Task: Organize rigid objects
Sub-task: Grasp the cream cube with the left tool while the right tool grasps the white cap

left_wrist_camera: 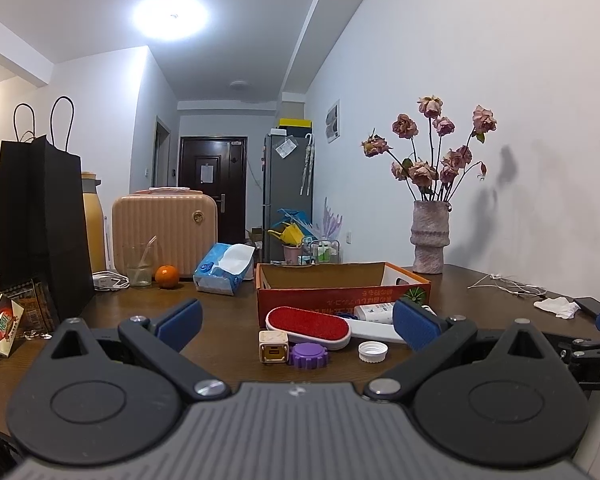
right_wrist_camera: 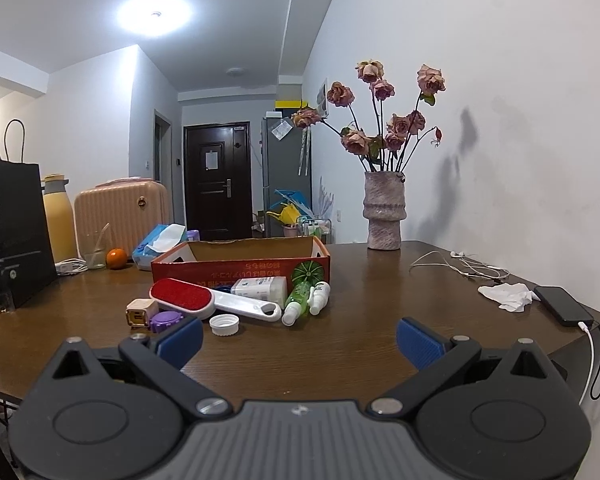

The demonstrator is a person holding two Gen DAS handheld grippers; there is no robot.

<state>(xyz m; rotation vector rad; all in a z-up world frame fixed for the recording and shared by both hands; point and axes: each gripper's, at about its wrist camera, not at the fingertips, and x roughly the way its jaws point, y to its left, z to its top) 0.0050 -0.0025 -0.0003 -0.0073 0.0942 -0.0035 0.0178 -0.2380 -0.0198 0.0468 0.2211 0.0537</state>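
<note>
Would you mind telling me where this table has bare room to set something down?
The widest bare patch of table lies between the spray bottles and the crumpled tissue, reaching back to the vase. A smaller patch sits left of the wooden cube, before the orange. It is crowded in front of the cardboard box.

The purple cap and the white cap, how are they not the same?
The purple cap has chunky teeth around its edge, while the white cap has fine ribs. The purple cap shows a closed top; the white cap lies open side up, so you see inside. The purple one touches the beige cube; the white one lies apart. Both rest on the table.
</note>
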